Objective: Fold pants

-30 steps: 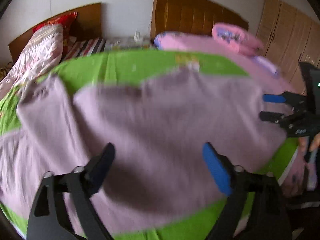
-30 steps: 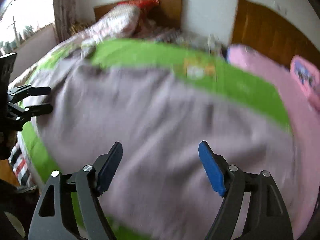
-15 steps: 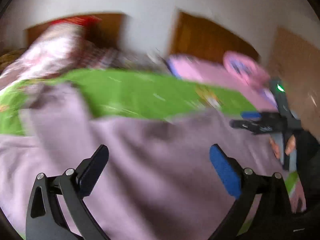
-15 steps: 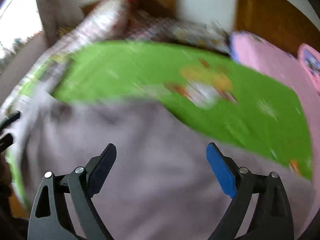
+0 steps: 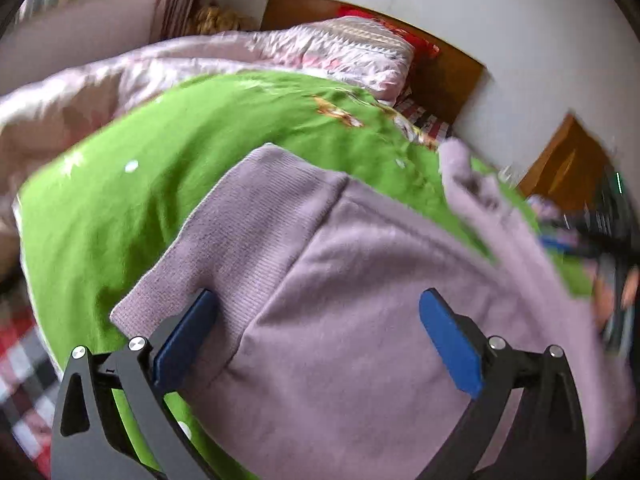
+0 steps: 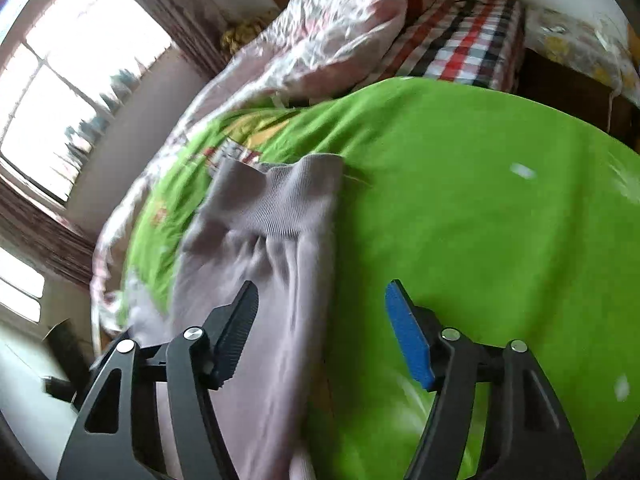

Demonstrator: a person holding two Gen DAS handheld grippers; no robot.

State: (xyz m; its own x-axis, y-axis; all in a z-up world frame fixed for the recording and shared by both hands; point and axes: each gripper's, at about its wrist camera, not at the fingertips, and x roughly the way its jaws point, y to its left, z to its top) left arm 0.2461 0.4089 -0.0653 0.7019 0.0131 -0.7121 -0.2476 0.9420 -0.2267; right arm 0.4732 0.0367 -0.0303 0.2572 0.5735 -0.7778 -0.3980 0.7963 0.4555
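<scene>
Lilac pants (image 5: 360, 300) lie on a green bed sheet (image 5: 132, 184). In the left wrist view a ribbed cuff (image 5: 244, 232) points away from me, and my left gripper (image 5: 316, 336) hovers open over the leg behind it. The other cuff (image 5: 460, 164) lies further right, near the blurred right gripper (image 5: 568, 240) at the right edge. In the right wrist view my right gripper (image 6: 320, 328) is open above the edge of a pant leg (image 6: 272, 280), whose ribbed cuff (image 6: 288, 196) lies ahead on the sheet (image 6: 480, 220).
A pink floral quilt (image 6: 320, 36) is heaped at the far side of the bed. A checked blanket (image 6: 460, 36) lies by the wooden headboard (image 5: 444, 68). A window (image 6: 68, 100) with curtains is on the left. The sheet's edge (image 5: 32, 264) drops off at the left.
Both grippers have swung left from the wide body of the pants to the leg ends. The ribbed cuffs have come into view. Both stay open.
</scene>
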